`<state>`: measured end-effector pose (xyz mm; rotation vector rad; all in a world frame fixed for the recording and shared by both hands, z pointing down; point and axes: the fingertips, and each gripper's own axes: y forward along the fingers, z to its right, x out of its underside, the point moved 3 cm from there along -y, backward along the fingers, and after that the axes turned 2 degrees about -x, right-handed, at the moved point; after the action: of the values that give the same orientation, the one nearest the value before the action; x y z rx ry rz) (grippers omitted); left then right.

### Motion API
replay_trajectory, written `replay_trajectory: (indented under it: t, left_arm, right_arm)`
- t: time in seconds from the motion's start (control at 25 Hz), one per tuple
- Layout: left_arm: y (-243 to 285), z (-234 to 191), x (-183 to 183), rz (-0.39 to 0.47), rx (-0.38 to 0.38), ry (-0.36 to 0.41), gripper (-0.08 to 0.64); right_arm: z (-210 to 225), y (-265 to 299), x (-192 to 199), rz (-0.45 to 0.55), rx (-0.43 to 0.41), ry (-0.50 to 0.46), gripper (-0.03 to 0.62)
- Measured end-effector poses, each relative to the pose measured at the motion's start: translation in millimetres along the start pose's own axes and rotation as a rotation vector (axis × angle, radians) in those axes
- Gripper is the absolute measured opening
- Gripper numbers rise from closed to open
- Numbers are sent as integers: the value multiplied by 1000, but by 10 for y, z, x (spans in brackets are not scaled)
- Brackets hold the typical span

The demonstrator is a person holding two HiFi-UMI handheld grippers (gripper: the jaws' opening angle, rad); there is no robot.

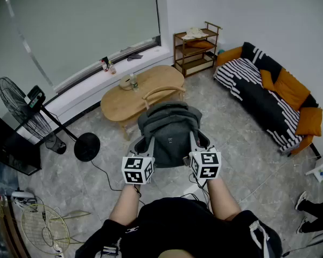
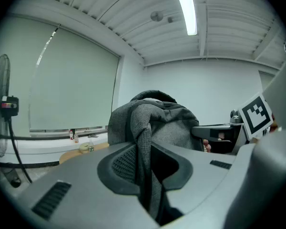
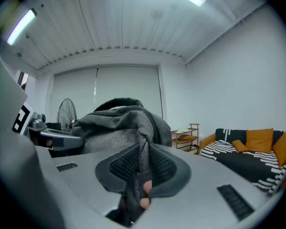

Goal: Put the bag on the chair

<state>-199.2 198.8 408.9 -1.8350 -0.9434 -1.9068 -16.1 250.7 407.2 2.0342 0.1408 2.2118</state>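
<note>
Now | bag pinched in left tongs | also in right tongs

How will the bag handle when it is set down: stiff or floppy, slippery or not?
Probably floppy: the bag fabric pinches into a thin fold in the jaws of the left gripper and the right gripper. It will likely slump once released, since its top sags and creases between the two grips. It is probably not slippery, as the weave looks coarse.

Bag before chair, table behind.
</note>
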Motion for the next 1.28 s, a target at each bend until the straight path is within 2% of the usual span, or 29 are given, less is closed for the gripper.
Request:
replay_trajectory:
  t: [0.2,0.48,0.68,1.04,1.28]
  left_arm:
    - [-7,279,8,-17,-13,-3,71]
    - [40,664,63,-42,-13,-47,75]
    - [53,893,99,-39,-51,-31,80]
    - [119,1083,49,-23,-79,-48,83]
    - [323,991,67,-20,-73,-54,86]
  right_arm:
    - [210,-194,30,-6,-35,17,80]
    - [565,-380,54,2,-82,51,87]
    - [747,-484,70,8,-113,48,89]
    - [939,-557,16,16,-146,47,89]
    - [1006,-378,69,9,-136,49,91]
